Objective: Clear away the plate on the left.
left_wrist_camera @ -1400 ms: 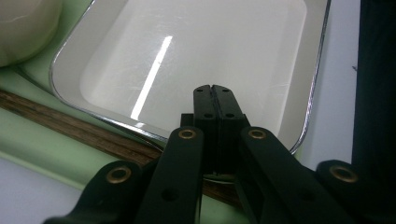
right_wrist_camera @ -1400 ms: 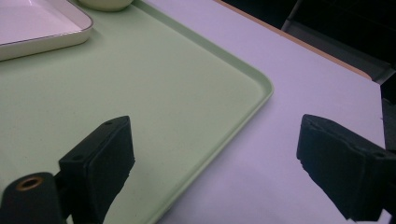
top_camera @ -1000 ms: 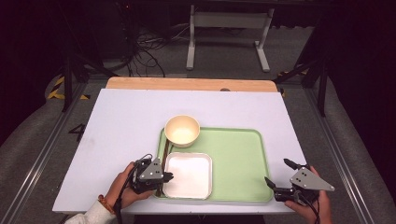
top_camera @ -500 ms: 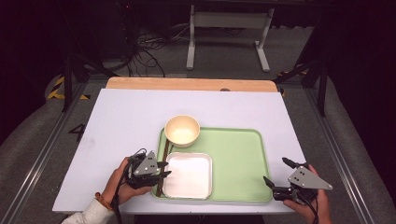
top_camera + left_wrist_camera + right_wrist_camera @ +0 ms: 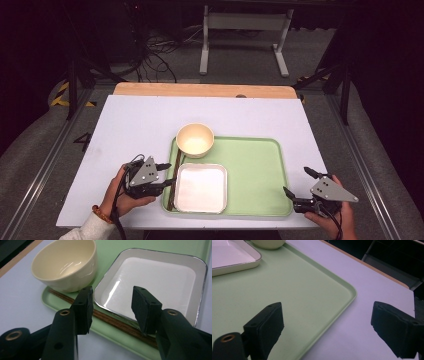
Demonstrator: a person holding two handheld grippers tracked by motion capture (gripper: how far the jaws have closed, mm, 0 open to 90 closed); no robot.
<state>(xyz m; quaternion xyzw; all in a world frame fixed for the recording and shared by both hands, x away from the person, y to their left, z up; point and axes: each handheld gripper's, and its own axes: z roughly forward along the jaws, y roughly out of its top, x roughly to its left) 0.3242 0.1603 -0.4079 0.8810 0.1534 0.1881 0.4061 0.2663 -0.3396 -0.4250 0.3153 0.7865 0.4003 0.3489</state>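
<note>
Chopsticks (image 5: pixel 174 178) lay along left inner edge of green tray (image 5: pixel 255 165), beside white square dish (image 5: pixel 201 187). Left gripper (image 5: pixel 169 173) just above them, jaws just opened, nothing pinched. Right gripper (image 5: pixel 296 184) spread wide, empty, at tray's near right corner.

You have a pale green tray (image 5: pixel 250 170) lying on a white table (image 5: pixel 135 125), whose far edge is a strip of light brown wood. At the tray's far left corner sits a cream bowl (image 5: pixel 195 140), glossy and plain inside. Near it, your square dish (image 5: pixel 201 187) is white with a thin silvery-grey rim. Along the tray's left edge lie dark brown chopsticks (image 5: pixel 174 180) with a faint wood grain. Your left gripper (image 5: pixel 167 173) and right gripper (image 5: pixel 296 182) are black, each topped by a grey three-cornered plate. On your left wrist you wear an orange-brown beaded bracelet (image 5: pixel 101 214) beside a white sleeve (image 5: pixel 90 231).
</note>
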